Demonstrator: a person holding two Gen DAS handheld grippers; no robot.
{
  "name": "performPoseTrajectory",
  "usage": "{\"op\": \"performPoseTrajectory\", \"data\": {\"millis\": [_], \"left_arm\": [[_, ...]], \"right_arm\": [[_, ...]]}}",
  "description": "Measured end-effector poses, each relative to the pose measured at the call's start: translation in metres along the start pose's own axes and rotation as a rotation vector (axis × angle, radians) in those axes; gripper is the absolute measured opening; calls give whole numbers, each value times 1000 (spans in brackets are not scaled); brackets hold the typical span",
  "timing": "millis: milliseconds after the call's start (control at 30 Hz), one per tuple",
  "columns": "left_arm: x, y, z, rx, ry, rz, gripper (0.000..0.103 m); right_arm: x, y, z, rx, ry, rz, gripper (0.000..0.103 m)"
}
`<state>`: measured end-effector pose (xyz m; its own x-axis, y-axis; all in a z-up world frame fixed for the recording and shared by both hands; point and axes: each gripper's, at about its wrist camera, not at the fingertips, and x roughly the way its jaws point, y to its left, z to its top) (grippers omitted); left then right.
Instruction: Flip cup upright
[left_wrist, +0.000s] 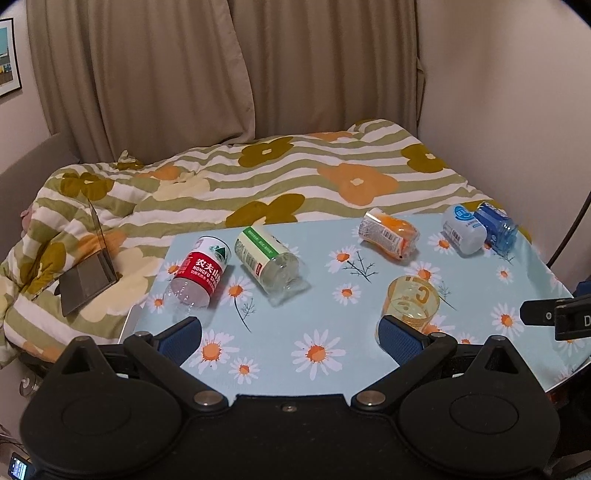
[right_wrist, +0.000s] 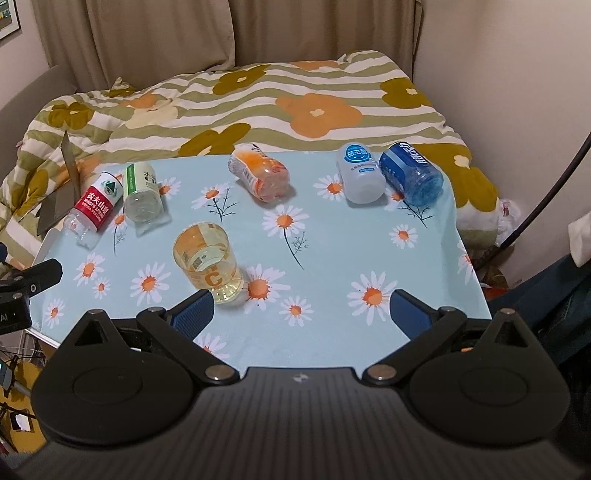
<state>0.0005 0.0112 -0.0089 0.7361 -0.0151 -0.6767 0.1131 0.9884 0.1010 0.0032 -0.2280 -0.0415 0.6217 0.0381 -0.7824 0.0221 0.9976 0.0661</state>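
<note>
A clear yellow-tinted cup with an orange letter C stands on the daisy-print table, its wide rim facing up; it also shows in the right wrist view. My left gripper is open and empty, its right finger pad just in front of the cup. My right gripper is open and empty, its left finger pad just in front of the cup's base.
Several plastic bottles lie on their sides at the table's far side: red-label, green-label, orange, white, blue. A bed with a floral quilt lies beyond, with an open laptop on it.
</note>
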Motion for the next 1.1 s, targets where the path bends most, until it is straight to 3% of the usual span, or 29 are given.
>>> {"op": "performPoseTrajectory", "data": {"millis": [1100], "left_arm": [[1,-7,2,13,-5,-3,103]], "right_arm": [[0,-2,-1,-3,0,-15,103]]}}
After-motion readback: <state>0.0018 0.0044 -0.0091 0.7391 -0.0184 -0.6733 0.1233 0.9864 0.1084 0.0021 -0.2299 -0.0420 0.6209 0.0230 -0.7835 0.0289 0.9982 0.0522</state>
